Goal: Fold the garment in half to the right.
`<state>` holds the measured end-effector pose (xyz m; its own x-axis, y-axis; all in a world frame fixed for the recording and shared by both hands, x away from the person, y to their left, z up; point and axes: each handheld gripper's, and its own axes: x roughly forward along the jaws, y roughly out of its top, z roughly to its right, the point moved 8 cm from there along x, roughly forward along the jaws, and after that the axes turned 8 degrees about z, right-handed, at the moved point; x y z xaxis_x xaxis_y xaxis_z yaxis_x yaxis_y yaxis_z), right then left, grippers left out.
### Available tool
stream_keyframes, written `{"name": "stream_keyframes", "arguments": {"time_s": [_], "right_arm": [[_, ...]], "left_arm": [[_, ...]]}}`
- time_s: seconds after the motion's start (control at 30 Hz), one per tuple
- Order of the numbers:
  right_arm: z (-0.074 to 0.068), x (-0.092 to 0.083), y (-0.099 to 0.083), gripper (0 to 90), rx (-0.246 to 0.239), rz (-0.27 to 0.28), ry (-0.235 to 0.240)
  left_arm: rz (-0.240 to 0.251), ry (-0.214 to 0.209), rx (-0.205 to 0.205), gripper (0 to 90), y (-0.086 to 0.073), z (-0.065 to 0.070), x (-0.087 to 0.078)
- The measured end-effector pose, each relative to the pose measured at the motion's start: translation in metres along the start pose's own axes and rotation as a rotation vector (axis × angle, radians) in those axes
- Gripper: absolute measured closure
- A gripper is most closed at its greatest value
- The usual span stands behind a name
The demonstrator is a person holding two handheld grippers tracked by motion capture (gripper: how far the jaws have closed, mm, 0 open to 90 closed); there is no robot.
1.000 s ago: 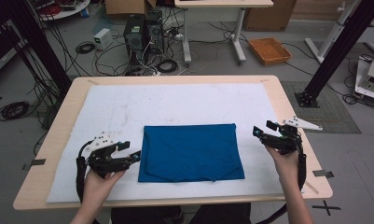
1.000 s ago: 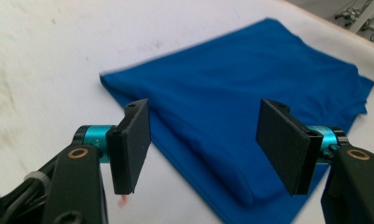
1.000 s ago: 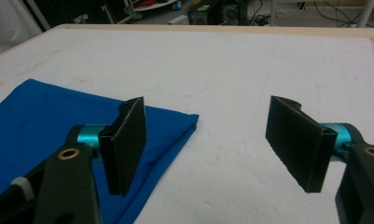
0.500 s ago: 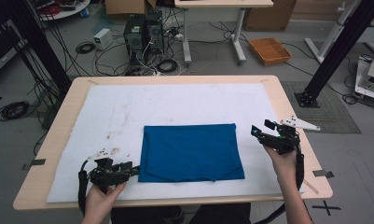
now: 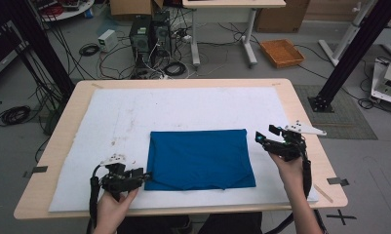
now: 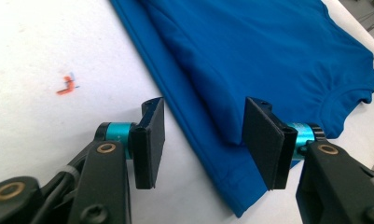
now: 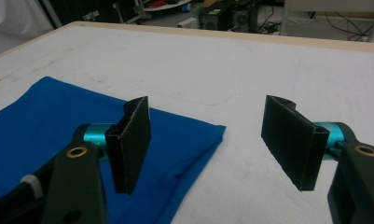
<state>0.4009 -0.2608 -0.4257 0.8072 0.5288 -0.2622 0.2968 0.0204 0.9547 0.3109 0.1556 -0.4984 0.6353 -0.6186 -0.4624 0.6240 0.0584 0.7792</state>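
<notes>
A blue shirt (image 5: pixel 200 158) lies folded into a flat rectangle on the white mat (image 5: pixel 183 107). My left gripper (image 5: pixel 143 176) sits low at the shirt's near left corner. Its jaws have just been closing and stand open, apart from the cloth. In the left gripper view, the shirt (image 6: pixel 268 51) has its hemmed edge and a folded tip between the left gripper's (image 6: pixel 205 140) jaws. My right gripper (image 5: pixel 262 137) hovers by the shirt's far right corner, open, its jaws slightly narrowed. In the right gripper view that shirt (image 7: pixel 45 121) corner lies under one jaw of the right gripper (image 7: pixel 208 140), with bare mat between the jaws.
The mat covers most of a wooden table (image 5: pixel 307 122). A small red mark (image 6: pixel 66 85) is on the mat left of the shirt. Beyond the table are floor cables, computer cases (image 5: pixel 146 34), an orange tray (image 5: pixel 282 52) and a black frame post (image 5: pixel 351 53).
My left hand has drawn back toward the table's near edge and sunk to the shirt's near left corner, its jaws narrower than before. The right hand has stayed put.
</notes>
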Motion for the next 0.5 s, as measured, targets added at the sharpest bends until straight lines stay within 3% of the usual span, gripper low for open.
{"name": "stream_keyframes", "arguments": {"time_s": [0.23,0.37,0.5], "right_arm": [[-0.014,0.009,-0.001,33.0,-0.005,-0.011,0.041],[-0.022,0.012,-0.001,33.0,-0.01,-0.014,0.05],[-0.035,0.02,0.0,33.5,0.014,-0.008,0.084]], "left_arm": [[-0.012,0.005,0.024,49.7,0.001,0.008,0.009],[-0.017,0.01,0.037,58.1,0.0,0.01,0.012],[-0.024,0.029,0.076,67.4,-0.001,0.012,0.014]]}}
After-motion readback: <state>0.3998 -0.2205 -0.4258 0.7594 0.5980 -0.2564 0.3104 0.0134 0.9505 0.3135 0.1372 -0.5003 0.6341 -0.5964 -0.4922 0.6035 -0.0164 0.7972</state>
